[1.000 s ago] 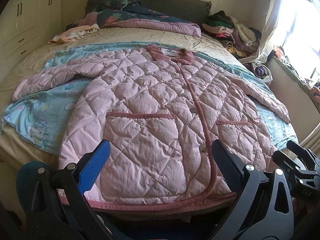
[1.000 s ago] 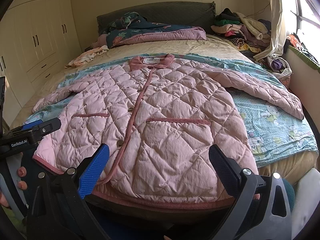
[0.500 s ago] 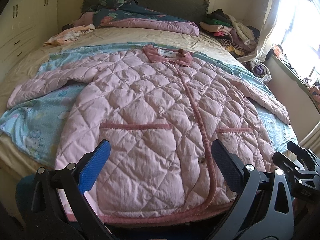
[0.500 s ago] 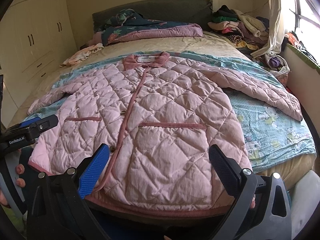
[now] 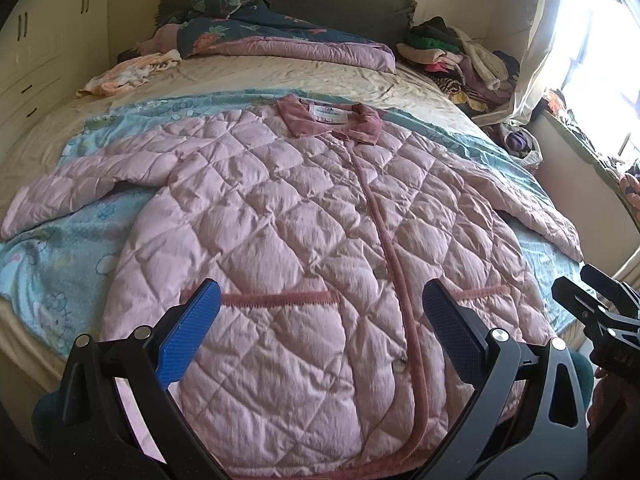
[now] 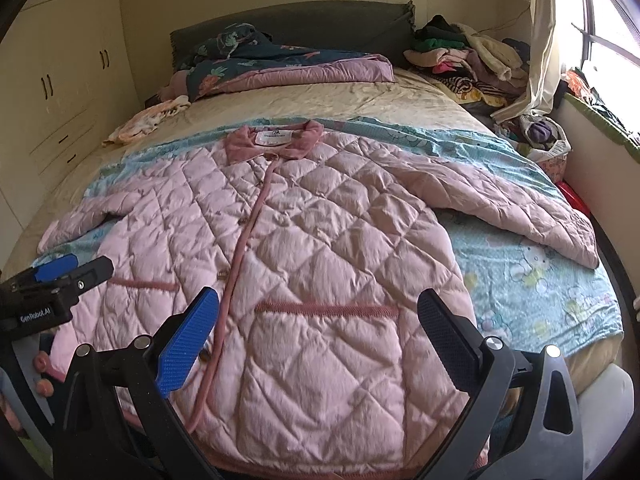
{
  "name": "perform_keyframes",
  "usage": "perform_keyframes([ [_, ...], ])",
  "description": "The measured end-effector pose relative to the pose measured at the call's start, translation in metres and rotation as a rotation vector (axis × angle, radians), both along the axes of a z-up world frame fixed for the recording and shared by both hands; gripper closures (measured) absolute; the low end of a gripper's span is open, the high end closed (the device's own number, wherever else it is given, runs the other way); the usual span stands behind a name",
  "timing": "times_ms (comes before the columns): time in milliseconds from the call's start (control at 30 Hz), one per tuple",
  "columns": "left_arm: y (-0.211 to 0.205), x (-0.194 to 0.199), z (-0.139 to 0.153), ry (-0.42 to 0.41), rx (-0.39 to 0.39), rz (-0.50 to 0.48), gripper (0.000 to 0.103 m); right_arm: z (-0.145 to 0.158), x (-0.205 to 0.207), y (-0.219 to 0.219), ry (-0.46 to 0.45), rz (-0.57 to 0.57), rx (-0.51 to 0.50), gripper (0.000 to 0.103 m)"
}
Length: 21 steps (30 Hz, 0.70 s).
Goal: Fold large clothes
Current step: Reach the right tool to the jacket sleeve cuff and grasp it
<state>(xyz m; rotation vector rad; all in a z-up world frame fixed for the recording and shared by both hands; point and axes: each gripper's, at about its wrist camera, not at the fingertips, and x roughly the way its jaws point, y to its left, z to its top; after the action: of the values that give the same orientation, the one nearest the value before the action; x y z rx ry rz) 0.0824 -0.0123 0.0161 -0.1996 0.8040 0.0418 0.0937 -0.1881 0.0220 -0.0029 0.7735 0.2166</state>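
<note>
A pink quilted jacket (image 5: 288,240) (image 6: 320,256) lies flat and buttoned on the bed, collar toward the headboard, both sleeves spread sideways, hem at the near edge. My left gripper (image 5: 320,320) hovers open over the jacket's lower left pocket area, holding nothing. My right gripper (image 6: 318,320) hovers open over the lower right pocket, holding nothing as well. The left gripper (image 6: 60,276) shows at the left edge of the right wrist view, and the right gripper (image 5: 592,300) at the right edge of the left wrist view.
A light blue cartoon-print sheet (image 5: 60,248) (image 6: 540,280) lies under the jacket on the beige bed. A dark floral quilt (image 5: 260,28) sits at the headboard, a small garment (image 5: 128,72) at far left, a clothes pile (image 6: 472,60) at far right. Cupboards (image 6: 60,80) line the left wall.
Both grippers have moved forward and up over the jacket's hem toward the pockets. The jacket has not moved, and both grippers stay open.
</note>
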Motion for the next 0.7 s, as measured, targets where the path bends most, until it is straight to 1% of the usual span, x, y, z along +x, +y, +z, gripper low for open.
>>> perform_keyframes([
  [200,0.003,0.016,0.003,0.0,-0.012,0.003,0.008,-0.001,0.018,0.005,0.019,0.004,-0.004,0.004],
  [333,0.001,0.028,0.006,-0.008,-0.009,0.001,0.008,0.0,0.028,0.006,0.02,0.014,0.011,0.004],
  [500,-0.002,0.048,0.009,-0.007,-0.016,0.002,0.008,0.004,0.043,0.005,0.013,0.003,0.008,0.004],
  [700,-0.007,0.072,0.014,-0.013,-0.013,0.008,0.008,0.012,0.067,-0.003,0.007,-0.014,0.028,0.004],
])
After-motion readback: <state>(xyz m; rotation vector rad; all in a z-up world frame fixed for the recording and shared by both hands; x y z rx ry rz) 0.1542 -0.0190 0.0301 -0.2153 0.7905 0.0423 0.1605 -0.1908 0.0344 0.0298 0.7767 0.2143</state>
